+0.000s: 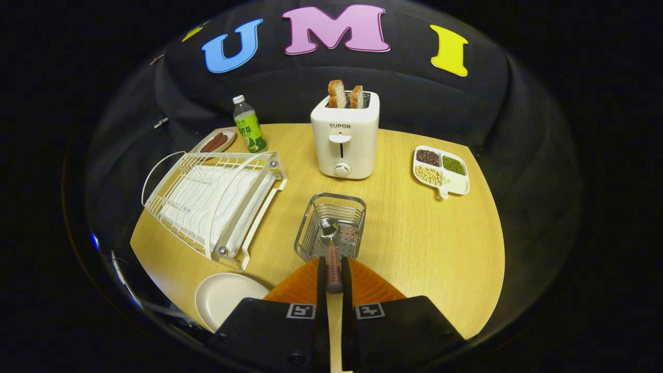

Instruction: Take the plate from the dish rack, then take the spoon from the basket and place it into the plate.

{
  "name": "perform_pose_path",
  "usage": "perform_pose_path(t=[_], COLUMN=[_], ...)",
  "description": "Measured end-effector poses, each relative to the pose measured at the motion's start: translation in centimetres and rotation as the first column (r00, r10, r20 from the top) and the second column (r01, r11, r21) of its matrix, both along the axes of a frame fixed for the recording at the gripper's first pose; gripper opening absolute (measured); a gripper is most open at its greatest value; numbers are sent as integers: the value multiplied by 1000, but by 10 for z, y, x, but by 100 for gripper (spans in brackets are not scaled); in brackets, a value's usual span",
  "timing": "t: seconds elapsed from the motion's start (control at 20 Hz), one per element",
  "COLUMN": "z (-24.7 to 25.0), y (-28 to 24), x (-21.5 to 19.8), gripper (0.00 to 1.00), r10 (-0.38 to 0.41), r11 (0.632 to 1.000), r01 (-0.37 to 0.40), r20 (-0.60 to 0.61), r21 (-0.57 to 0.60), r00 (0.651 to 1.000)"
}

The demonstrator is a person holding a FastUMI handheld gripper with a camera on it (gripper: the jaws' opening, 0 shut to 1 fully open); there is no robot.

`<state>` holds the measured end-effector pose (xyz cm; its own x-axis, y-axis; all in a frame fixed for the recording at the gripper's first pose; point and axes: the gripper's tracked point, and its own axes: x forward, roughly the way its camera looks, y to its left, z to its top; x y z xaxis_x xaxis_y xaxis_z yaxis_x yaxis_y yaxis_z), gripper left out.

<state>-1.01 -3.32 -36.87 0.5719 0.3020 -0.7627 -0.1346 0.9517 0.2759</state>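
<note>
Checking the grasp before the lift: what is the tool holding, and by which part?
The tool is shut on the spoon, gripping its handle; the bowl end rests in the basket.

gripper [334, 274] body: my rig's two dark, blocky housings, side by side
markings: one square black-and-white tag on top of each housing
fasteners: small round screws near my housings' lower edge

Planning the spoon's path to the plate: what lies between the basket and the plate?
In the gripper view, only bare table separates the basket from the plate; the dish rack's corner sits beside that stretch. The gripper is shut on the spoon.
</note>
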Motion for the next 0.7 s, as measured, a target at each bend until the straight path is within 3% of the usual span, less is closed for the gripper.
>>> perform_pose_path(t=[0.35, 0.7], z=[24, 102], y=[-19, -35], x=[-2, -13], gripper=[13, 13], r10=[-72, -132], r11=[997, 991], r01=[74, 129], r20=[53, 198], r21=[-20, 28], r00=[996, 971])
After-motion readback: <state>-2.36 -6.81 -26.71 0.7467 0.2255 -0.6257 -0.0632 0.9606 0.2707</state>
